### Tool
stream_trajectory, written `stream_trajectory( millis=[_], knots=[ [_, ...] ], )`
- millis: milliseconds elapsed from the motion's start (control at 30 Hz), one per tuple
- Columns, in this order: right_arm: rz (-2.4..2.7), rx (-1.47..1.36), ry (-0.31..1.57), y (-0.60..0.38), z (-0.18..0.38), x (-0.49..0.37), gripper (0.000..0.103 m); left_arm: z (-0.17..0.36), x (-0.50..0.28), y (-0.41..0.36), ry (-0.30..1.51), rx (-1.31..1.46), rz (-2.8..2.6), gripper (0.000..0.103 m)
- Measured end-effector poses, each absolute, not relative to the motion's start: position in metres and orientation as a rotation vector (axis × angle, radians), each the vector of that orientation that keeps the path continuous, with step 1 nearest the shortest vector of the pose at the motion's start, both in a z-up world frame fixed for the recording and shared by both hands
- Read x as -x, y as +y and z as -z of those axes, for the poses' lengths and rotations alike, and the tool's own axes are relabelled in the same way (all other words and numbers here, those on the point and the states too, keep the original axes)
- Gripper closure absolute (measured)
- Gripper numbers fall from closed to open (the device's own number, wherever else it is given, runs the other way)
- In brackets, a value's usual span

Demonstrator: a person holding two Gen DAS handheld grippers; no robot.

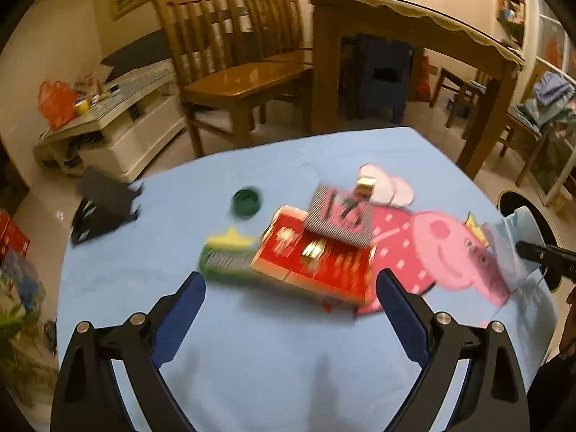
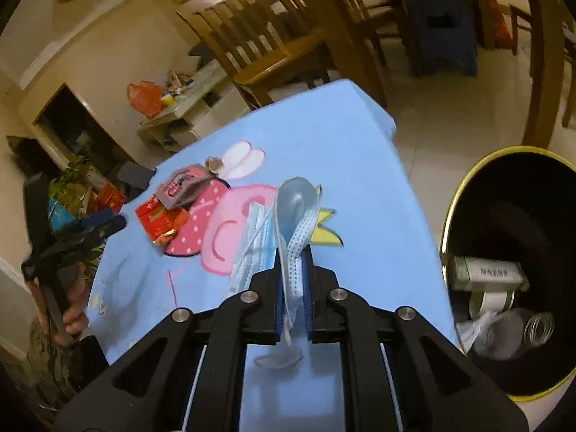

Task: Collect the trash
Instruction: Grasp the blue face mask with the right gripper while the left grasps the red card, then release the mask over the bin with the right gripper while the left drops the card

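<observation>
In the right wrist view my right gripper (image 2: 293, 252) is shut on a light blue face mask (image 2: 295, 208), whose folds and ear loops hang over the blue tablecloth (image 2: 352, 151). The left wrist view shows that mask (image 1: 504, 252) at the far right, in the right gripper (image 1: 529, 250). My left gripper (image 1: 291, 288) is open above the cloth with nothing between its fingers. Just beyond it lie a red box (image 1: 316, 262), a green packet (image 1: 226, 255), a striped grey-pink pouch (image 1: 340, 216) and a green cap (image 1: 246, 199). The picture is blurred.
A black bin with a gold rim (image 2: 468, 187) stands on the floor right of the table, holding a green-white box (image 2: 486, 273) and a clear bottle (image 2: 518, 331). Wooden chairs (image 1: 234, 72) and a wooden table (image 1: 414, 18) stand behind. A black stand (image 1: 104, 205) sits at the cloth's left edge.
</observation>
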State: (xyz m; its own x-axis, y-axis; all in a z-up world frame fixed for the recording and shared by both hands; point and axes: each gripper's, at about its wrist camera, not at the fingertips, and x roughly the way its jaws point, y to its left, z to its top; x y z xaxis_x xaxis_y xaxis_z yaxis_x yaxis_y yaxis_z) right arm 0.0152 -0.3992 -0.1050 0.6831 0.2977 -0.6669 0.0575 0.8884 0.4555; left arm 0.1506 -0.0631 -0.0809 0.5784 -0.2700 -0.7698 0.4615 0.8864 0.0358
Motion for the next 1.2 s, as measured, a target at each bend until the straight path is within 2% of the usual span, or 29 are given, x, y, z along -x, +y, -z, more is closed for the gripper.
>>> stream_trajectory(
  millis=[133, 267, 333, 367, 400, 767, 1200],
  knots=[
    [-0.174, -0.45, 0.79, -0.394, 0.096, -0.015, 0.094, 0.078, -0.172, -0.111, 0.853, -0.348, 0.519, 0.011],
    [-0.187, -0.424, 0.791, -0.387, 0.094, -0.017, 0.094, 0.098, -0.198, -0.15, 0.911, -0.462, 0.539, 0.012],
    [-0.184, -0.422, 0.785, -0.388, 0.093, -0.017, 0.094, 0.112, -0.207, -0.161, 0.956, -0.496, 0.539, 0.024],
    [-0.182, -0.423, 0.783, -0.388, 0.093, -0.017, 0.094, 0.119, -0.21, -0.163, 0.979, -0.504, 0.533, 0.04],
    [-0.179, -0.427, 0.778, -0.389, 0.092, -0.018, 0.094, 0.125, -0.212, -0.163, 1.003, -0.503, 0.539, 0.049],
    [-0.173, -0.437, 0.757, -0.392, 0.089, -0.009, 0.094, 0.089, -0.149, -0.12, 0.845, -0.371, 0.474, 0.049],
    [-0.09, -0.468, 0.735, -0.41, 0.088, 0.005, 0.094, -0.005, -0.034, -0.127, 0.571, -0.316, 0.296, 0.049]
  ],
)
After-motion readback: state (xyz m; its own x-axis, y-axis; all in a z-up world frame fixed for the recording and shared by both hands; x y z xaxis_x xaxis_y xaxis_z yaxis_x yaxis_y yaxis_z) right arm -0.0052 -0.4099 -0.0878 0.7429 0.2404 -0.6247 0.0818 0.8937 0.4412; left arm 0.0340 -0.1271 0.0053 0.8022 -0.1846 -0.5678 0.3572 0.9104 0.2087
